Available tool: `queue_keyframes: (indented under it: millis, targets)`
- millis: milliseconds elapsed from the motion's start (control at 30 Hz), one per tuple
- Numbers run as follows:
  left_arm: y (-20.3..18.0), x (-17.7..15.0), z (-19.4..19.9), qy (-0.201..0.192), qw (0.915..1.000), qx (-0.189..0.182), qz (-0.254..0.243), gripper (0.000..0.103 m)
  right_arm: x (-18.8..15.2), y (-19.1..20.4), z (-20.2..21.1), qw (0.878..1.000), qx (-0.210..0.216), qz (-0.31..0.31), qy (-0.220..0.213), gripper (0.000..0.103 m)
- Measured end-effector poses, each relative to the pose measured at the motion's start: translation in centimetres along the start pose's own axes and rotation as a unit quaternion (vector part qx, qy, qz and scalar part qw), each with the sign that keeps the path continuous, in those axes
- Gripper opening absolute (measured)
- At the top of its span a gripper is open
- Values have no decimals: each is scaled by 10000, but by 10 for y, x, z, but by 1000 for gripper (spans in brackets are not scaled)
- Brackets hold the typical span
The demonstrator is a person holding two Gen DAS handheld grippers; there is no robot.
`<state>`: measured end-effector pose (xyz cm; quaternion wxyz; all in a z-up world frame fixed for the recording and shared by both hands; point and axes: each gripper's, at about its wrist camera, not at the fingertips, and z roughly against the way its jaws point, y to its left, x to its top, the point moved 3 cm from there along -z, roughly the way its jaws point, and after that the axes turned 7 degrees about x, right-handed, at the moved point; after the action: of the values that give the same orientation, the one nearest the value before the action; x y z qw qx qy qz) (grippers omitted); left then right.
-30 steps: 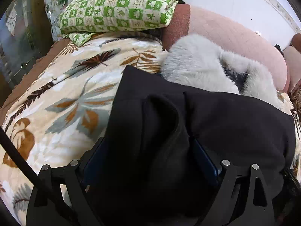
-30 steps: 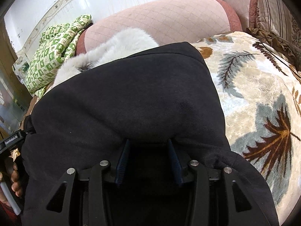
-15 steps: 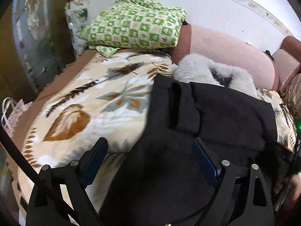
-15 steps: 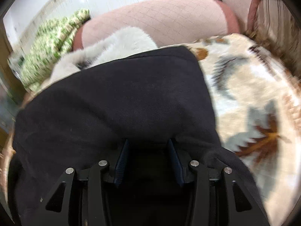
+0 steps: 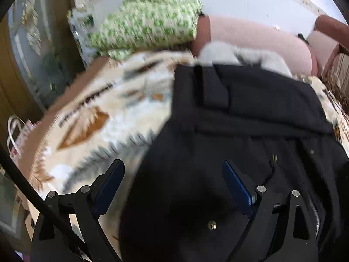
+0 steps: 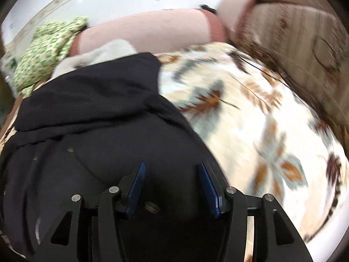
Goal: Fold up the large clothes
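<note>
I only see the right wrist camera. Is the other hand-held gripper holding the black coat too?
Observer: No. The left hand-held gripper is wide open and pinches nothing. One finger is over the black coat, the other over the leaf-print blanket.
Operator: What's beside the bed on that side?
Observer: A bag with white handles, just past the blanket's edge.
Operator: Is anything lying on top of the coat up there?
Observer: Yes, a narrow dark flap of the coat lies folded over it, just below the grey fur collar.
</note>
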<state>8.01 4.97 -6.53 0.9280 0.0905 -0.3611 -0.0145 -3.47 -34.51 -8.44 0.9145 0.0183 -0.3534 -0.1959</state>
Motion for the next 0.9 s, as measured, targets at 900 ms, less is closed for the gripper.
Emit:
queue_keyframes:
  millis: [900]
  targets:
    - [53, -18, -11, 706, 9877, -976, 998, 80, -17, -67, 32, 9922, 579, -1074, 245, 74]
